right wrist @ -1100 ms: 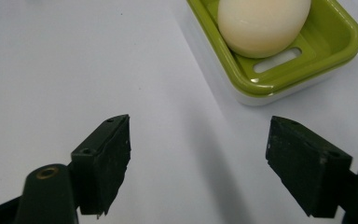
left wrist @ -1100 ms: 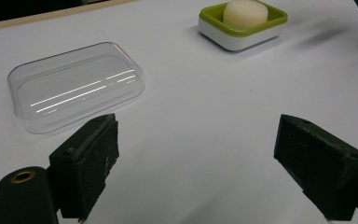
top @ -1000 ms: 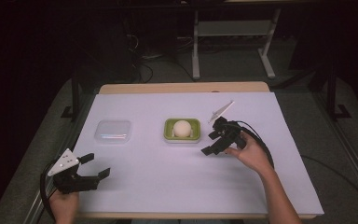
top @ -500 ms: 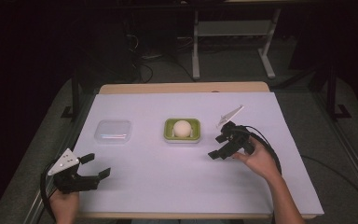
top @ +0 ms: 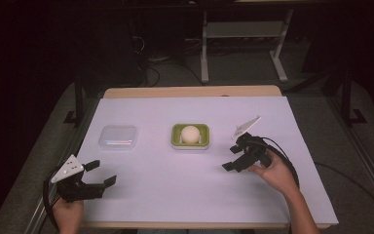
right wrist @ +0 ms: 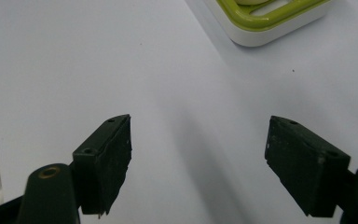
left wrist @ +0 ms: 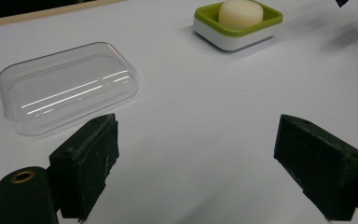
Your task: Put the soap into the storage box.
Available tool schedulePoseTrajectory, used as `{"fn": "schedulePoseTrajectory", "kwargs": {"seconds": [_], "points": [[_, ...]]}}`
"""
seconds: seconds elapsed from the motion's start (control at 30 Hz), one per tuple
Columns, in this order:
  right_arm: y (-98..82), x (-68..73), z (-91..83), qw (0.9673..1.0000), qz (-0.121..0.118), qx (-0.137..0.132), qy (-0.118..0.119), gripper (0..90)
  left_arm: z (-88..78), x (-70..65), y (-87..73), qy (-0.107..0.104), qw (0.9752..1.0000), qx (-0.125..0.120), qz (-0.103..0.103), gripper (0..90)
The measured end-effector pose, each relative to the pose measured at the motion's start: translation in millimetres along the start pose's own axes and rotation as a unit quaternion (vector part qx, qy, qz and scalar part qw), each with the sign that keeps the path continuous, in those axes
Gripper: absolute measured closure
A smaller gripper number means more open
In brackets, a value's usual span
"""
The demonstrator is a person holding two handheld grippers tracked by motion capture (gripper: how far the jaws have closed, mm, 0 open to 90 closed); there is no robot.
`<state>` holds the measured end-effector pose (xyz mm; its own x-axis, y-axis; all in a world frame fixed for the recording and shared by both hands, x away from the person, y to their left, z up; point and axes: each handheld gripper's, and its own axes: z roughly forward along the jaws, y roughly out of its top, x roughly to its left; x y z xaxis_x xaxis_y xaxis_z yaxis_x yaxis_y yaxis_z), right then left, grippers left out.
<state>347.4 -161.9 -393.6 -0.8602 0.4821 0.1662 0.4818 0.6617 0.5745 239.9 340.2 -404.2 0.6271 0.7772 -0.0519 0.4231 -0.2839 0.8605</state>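
- Left gripper (top: 100,174): lower left of the high view, at the near edge of the white table (top: 175,195). Jaws spread wide, nothing between them. In the left gripper view, bare table surface lies between the two black pads (left wrist: 86,163).
- Right gripper (top: 233,158): lower right of centre in the high view, held by the person's right hand (top: 275,168). Jaws wide apart and empty. In the right gripper view, the pads (right wrist: 105,158) frame bare table; a corner of the soap dish (right wrist: 270,23) sits at the upper right of that frame.
- Clear plastic lid (top: 119,137): left of centre in the high view, flat on the table, well apart from both grippers. In the left gripper view it lies at the upper left (left wrist: 67,91), beyond the left pad.
- Soap dish (top: 176,131): centre of the high view, green rim on a white base, to the right of the lid and apart from it.
- Pale round soap (top: 190,133): seated inside the dish; it appears at the top of the left gripper view (left wrist: 240,11).
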Motion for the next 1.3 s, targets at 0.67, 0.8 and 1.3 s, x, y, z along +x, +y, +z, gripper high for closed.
{"fn": "schedulePoseTrajectory", "kwargs": {"seconds": [0.67,0.8,1.3], "points": [[-34.3,4.5,-5.8,0.9997,0.023,-0.010,-0.008,21.9,1.9,-4.5,2.0,-0.004,1.0000,0.005,0.006,13.2],[-41.1,5.9,-7.2,0.9995,0.026,-0.011,-0.011,21.6,3.0,-5.7,1.1,-0.002,1.0000,0.007,0.005,13.3],[-67.4,12.6,-12.3,0.9989,0.042,-0.017,-0.014,20.9,3.9,-6.1,0.0,0.000,0.9999,0.010,0.014,13.3]]}}
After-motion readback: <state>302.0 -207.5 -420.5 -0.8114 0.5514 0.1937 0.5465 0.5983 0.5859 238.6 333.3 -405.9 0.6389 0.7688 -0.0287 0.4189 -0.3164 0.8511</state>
